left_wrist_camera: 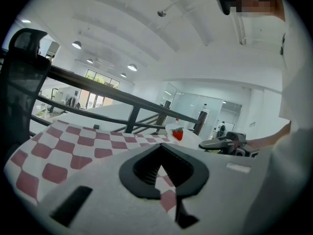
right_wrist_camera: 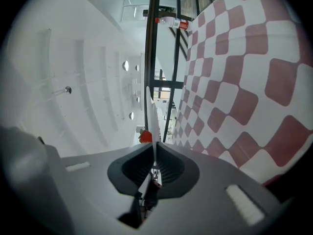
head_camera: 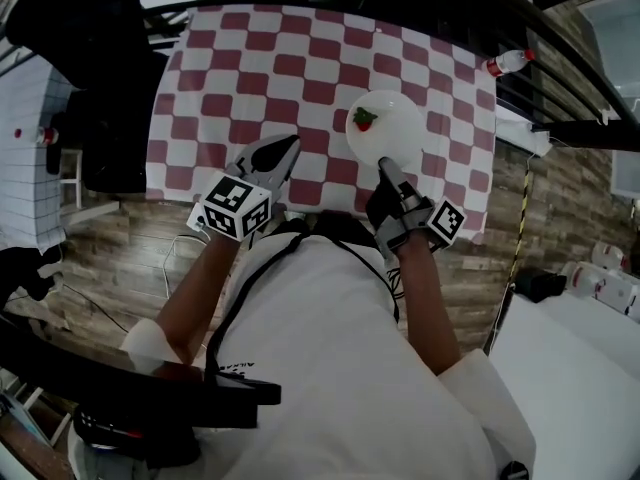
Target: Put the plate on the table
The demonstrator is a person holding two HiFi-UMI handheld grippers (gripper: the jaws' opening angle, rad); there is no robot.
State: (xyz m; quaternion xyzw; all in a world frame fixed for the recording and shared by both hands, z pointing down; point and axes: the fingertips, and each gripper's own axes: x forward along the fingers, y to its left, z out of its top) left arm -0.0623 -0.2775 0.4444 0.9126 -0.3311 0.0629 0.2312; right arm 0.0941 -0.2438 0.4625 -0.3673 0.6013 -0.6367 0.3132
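Fingers (right_wrist_camera: 168,168) of my right gripper (head_camera: 386,166) are pinching the near rim of the plate (head_camera: 398,116). They are squeezed almost shut, with only the thin white rim between them. In the right gripper view the plate shows edge-on, like a thin line going straight out from the fingers.

My left gripper (head_camera: 292,142) has its fingers pressed together too, but it holds nothing. It sits over the near edge of the table (head_camera: 260,58), off to the left of the plate and not touching it.

So the plate lies straight ahead of my right fingers, on the side away from me. It is round, so it has no long side to line up. My right hand is the near one and has the job.

The plate is over the right part of the table, close to the near edge. In the right gripper view I see a small gap between the plate and the checked cloth. I think it is a little bit up in the air, but I cannot be sure. I think the next move is to go down softly and keep the plate flat, so the strawberry (head_camera: 365,120) does not roll off.

Now I count. One plate. One strawberry on it. One table with a red and white cloth. One bottle (head_camera: 505,63) at the far right corner. Two grippers.
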